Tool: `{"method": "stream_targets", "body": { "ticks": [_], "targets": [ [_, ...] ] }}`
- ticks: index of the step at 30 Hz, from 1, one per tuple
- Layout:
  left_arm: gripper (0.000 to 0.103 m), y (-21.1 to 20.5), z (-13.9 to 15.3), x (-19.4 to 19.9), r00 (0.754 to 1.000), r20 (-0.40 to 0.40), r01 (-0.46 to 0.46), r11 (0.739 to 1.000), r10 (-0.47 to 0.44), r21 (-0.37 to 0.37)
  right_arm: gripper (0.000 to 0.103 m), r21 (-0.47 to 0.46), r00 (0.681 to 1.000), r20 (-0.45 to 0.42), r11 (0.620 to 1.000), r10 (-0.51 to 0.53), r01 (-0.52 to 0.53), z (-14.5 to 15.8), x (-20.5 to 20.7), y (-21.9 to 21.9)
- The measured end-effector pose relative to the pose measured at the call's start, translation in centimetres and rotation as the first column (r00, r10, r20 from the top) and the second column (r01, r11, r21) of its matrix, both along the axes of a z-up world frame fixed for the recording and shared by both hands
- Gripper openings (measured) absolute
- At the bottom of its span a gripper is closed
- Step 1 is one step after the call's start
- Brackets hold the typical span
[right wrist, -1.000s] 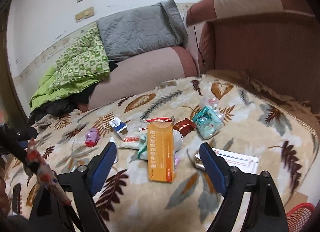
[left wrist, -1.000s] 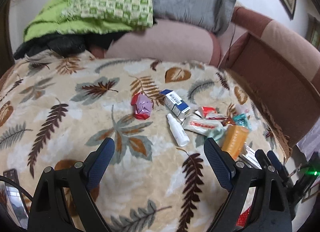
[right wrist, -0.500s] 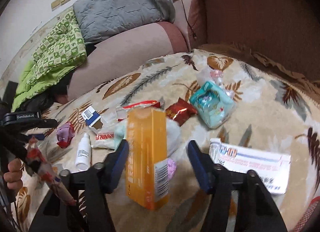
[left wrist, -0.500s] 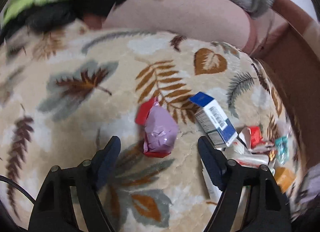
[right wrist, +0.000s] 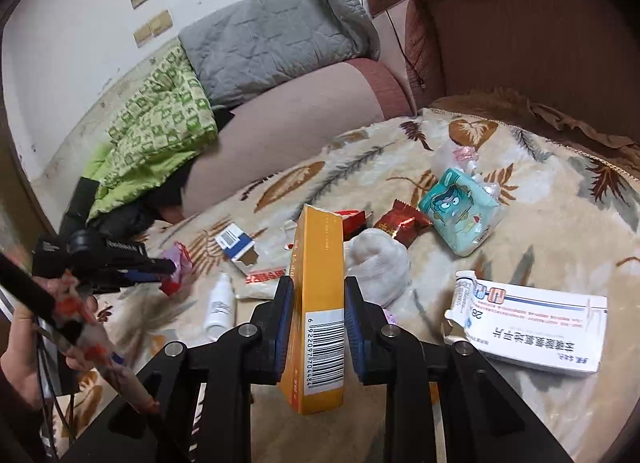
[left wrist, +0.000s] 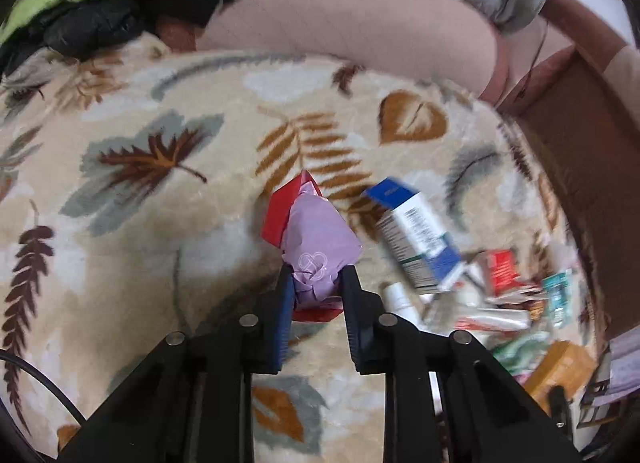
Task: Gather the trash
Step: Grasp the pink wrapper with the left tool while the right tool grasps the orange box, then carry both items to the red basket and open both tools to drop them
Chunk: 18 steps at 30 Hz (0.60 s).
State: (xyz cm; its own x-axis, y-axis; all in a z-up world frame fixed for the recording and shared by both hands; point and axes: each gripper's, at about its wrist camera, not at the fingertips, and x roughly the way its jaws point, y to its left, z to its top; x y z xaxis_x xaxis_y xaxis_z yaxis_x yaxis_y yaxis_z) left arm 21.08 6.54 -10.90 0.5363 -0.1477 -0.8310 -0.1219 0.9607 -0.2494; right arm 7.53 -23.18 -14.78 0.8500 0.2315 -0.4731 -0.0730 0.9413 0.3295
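Note:
Trash lies scattered on a leaf-patterned blanket point(left wrist: 140, 223). My left gripper point(left wrist: 316, 287) is shut on a crumpled pink and red wrapper point(left wrist: 316, 239), which sticks out ahead of the fingers. In the right wrist view that wrapper point(right wrist: 178, 267) and the left gripper point(right wrist: 168, 263) show at the left. My right gripper point(right wrist: 318, 295) is shut on an upright orange box point(right wrist: 320, 303) with a barcode facing me. A blue and white box point(left wrist: 416, 239) and a white bottle point(right wrist: 220, 305) lie between the two grippers.
A white medicine carton point(right wrist: 532, 327), a teal packet point(right wrist: 460, 215), a dark red wrapper point(right wrist: 402, 223) and a white wad point(right wrist: 378, 263) lie to the right. Green bedding point(right wrist: 156, 131), a grey pillow point(right wrist: 272, 35) and a brown sofa arm point(right wrist: 520, 51) border the blanket. A hand point(right wrist: 24, 351) shows at left.
Both grippers went from open to shut: the left moved forward and shut on the pink and red wrapper, the right shut on the orange box, which now stands upright.

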Motion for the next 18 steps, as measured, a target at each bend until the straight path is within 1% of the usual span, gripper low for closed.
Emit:
{"method": "stream_targets", "body": {
  "ticks": [2,4,6,7,9,10,11,13,15,18],
  "targets": [
    [0.022,-0.5,2.1,-1.6,0.998,0.055,0.012,1.000,-0.012,0.005,0.026,0.009,1.000,0.009,1.000,0.005,-0.005,0.7,-0.8,-0.1],
    [0.022,-1.4,4.4,-4.1,0.994,0.107,0.023,1.000,-0.024,0.010,0.026,0.031,1.000,0.021,0.999,0.011,-0.012,2.0,-2.0,-0.4],
    [0.022,-2.4,6.8,-7.5,0.986,0.159,0.041,0.999,-0.039,-0.012,0.026,0.043,0.999,0.035,0.999,0.009,-0.011,3.5,-3.7,-0.8],
    [0.022,-3.0,7.6,-8.7,0.982,0.180,0.055,0.998,-0.050,-0.021,0.026,0.044,0.999,0.044,0.999,0.006,-0.008,4.5,-4.9,-1.1],
    [0.022,-4.8,9.5,-12.5,0.967,0.237,0.099,0.995,-0.094,-0.009,0.026,0.047,0.998,0.064,0.999,-0.006,0.003,6.1,-7.2,-1.7],
    [0.022,-5.6,10.1,-13.8,0.960,0.258,0.117,0.993,-0.113,-0.001,0.026,0.047,0.997,0.074,0.999,-0.016,0.013,6.9,-8.7,-2.0],
    [0.022,-7.0,10.8,-16.1,0.947,0.287,0.149,0.989,-0.145,0.010,0.026,0.049,0.996,0.081,0.999,-0.027,0.023,7.6,-10.1,-2.5],
    [0.022,-8.7,11.2,-18.6,0.934,0.306,0.187,0.982,-0.184,0.020,0.026,0.061,0.994,0.092,0.997,-0.053,0.048,8.8,-13.0,-3.7],
    [0.022,-10.8,11.3,-21.9,0.917,0.322,0.241,0.970,-0.236,0.025,0.026,0.064,0.992,0.092,0.995,-0.085,0.080,9.7,-15.7,-4.7],
    [0.022,-13.3,10.8,-25.5,0.899,0.319,0.311,0.950,-0.301,0.021,0.026,0.081,0.988,0.093,0.990,-0.125,0.118,10.5,-18.8,-6.3]
  ]
}}
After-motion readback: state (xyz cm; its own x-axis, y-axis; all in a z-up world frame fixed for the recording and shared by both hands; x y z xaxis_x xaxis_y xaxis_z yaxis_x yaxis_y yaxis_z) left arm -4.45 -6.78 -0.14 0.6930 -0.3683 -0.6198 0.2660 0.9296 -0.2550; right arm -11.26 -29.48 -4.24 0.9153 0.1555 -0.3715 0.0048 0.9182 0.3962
